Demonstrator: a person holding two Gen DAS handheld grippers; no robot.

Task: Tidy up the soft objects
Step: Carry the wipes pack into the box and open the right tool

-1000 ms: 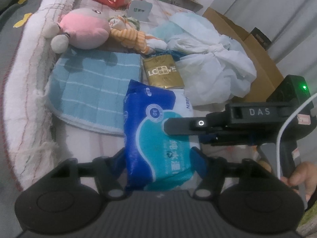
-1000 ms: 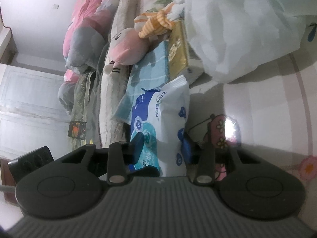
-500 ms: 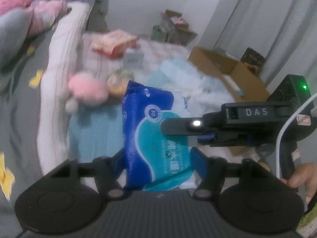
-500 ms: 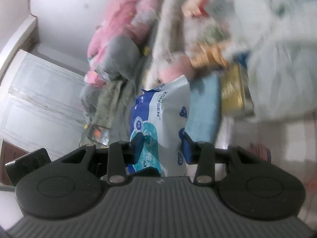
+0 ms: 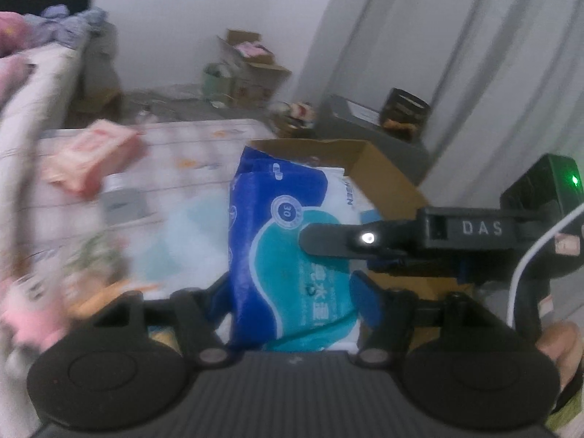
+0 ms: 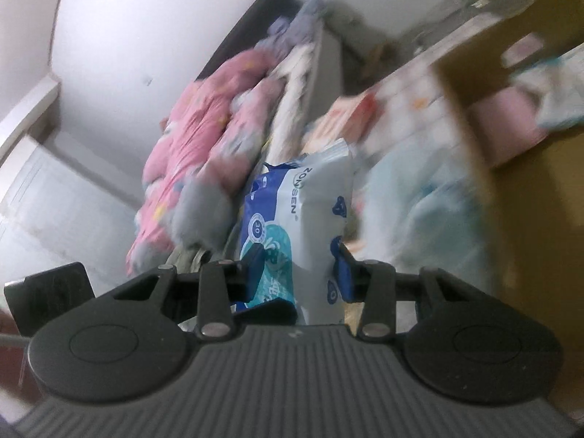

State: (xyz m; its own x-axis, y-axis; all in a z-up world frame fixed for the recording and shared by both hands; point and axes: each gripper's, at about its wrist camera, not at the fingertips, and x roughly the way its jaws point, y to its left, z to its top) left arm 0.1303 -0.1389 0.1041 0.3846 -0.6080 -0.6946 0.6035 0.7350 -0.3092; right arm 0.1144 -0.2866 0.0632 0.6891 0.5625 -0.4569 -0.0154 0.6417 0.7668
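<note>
A blue, teal and white soft tissue pack (image 5: 288,255) is held in the air by both grippers. My left gripper (image 5: 292,292) is shut on its lower end. My right gripper (image 6: 297,266) is shut on the same pack (image 6: 303,226) from the side; its body crosses the left wrist view from the right (image 5: 456,233). A brown cardboard box (image 5: 379,179) stands open behind the pack and shows close at right in the right wrist view (image 6: 518,182). A pink plush toy (image 5: 25,314) lies blurred at lower left.
The bed (image 5: 189,146) holds a pink-orange packet (image 5: 91,157), pale blue cloth (image 5: 182,233) and a small grey card. Pink and grey bedding (image 6: 204,146) is piled at the bed's head. More boxes (image 5: 248,69) stand by the far wall, curtains at right.
Both grippers have lifted the tissue pack off the bed and swung it towards the cardboard box. The plush, towel and gold packet have dropped out of the centre of view.
</note>
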